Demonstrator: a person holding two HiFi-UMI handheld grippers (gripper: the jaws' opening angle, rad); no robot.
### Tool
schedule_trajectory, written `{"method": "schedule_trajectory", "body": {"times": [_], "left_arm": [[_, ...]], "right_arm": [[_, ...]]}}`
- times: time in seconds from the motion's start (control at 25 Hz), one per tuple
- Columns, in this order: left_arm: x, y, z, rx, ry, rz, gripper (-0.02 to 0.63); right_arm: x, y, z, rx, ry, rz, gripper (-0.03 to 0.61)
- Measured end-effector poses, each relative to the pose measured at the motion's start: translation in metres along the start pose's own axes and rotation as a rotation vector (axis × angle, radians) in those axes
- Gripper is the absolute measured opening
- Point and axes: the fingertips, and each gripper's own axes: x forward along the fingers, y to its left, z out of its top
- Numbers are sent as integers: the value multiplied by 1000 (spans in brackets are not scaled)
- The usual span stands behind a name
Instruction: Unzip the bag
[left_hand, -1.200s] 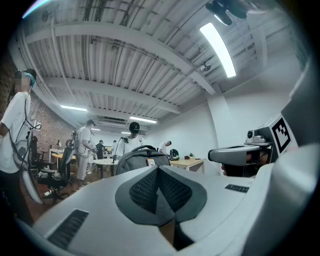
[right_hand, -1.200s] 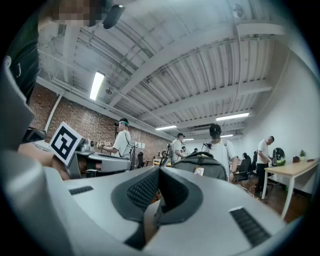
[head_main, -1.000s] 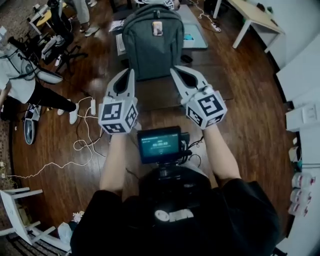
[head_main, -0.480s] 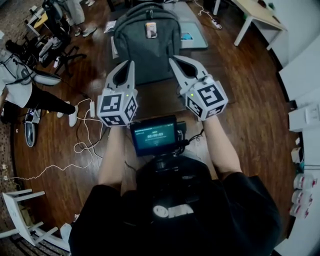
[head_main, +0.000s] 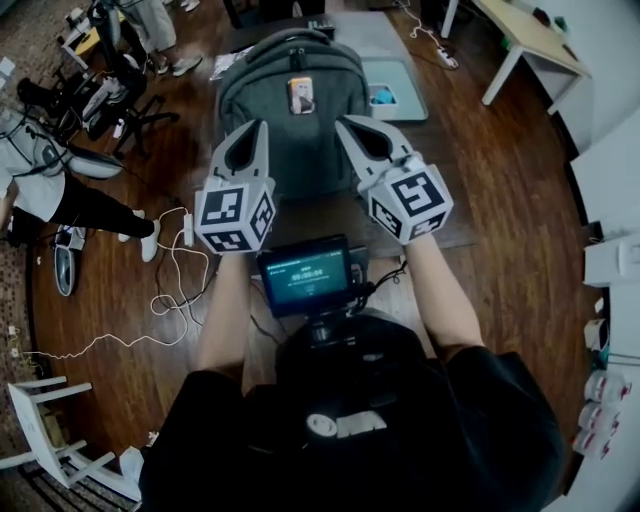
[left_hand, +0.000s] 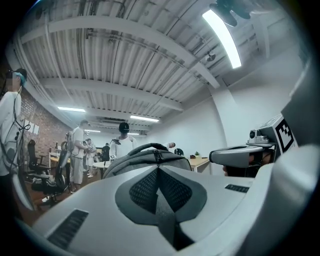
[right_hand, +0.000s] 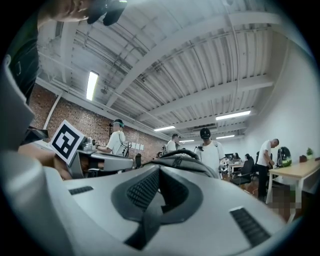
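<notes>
Left hand-held gripper (head_main: 256, 130) and right hand-held gripper (head_main: 347, 125) have closed in on the bag (head_main: 297, 150), upper centre of frame. Both pressed together, empty; zip not yet touched.

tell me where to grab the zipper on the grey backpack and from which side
Pinch the small zipper pull at the top of the upright backpack, just under the carry handle. It hangs facing you, so coming in level from the near side looks best.

Left gripper (head_main: 247, 137) and right gripper (head_main: 356, 133) held level side by side, jaws closed, both empty, forearms outstretched
</notes>
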Motion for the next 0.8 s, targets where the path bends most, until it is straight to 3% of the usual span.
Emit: {"method": "schedule_trajectory", "body": {"times": [0.16, 0.8], "left_arm": [[40, 6, -5, 10, 20, 17, 0], [44, 9, 0, 53, 45, 49, 0]], "right_arm": [[23, -34, -5, 8, -3, 26, 9], [51, -25, 4, -53, -7, 118, 9]]}}
